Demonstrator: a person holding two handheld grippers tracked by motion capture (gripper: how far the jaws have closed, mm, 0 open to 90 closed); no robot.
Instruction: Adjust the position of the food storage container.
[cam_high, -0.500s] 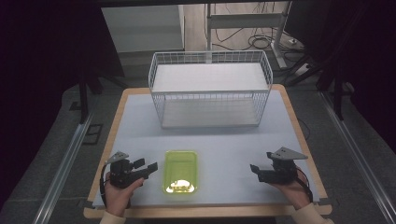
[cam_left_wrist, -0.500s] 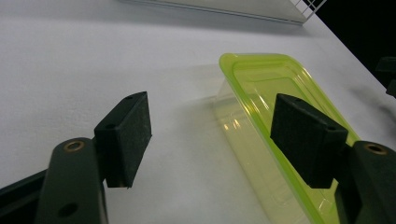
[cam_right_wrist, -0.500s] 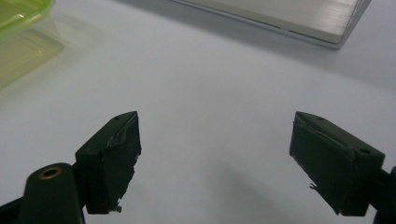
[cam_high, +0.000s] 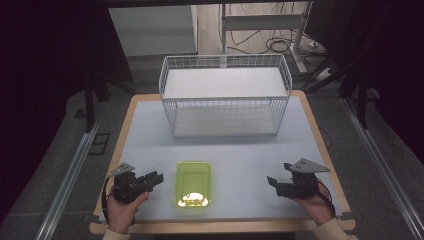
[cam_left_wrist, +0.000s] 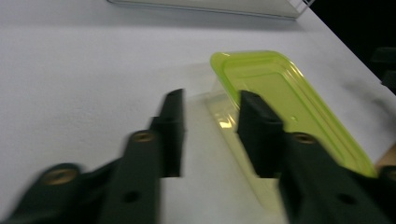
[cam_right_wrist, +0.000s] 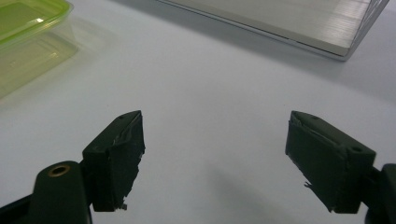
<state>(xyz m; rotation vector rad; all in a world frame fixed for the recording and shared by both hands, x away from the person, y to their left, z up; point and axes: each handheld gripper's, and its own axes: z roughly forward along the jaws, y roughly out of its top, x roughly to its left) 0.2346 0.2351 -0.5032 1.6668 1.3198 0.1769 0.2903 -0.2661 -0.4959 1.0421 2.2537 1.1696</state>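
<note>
Your left gripper (cam_high: 156, 177) has its jaws apart with nothing between them, and it has edged closer to the green container (cam_high: 194, 183) on the counter (cam_high: 240, 150). Your right gripper (cam_high: 274, 182) rests wide open, well apart; a left-hand grasp looks imminent.

Left gripper view: left hand-held gripper (cam_left_wrist: 210, 130) jaws motion-blurred at the near ends; the right-hand jaw covers part of the green container (cam_left_wrist: 280, 88) near rim, contact cannot be told. Container's lower corner hidden behind that jaw. Wire basket (cam_left_wrist: 205, 7) cut by the top edge.

Right gripper view: container (cam_right_wrist: 28, 23) cut by the left edge; basket (cam_right_wrist: 289, 23) cut at top.

High view: pale glare patch (cam_high: 194, 197) in the container, contents unreadable. Tabletop (cam_high: 150, 145) near edge cut off at bottom.
</note>
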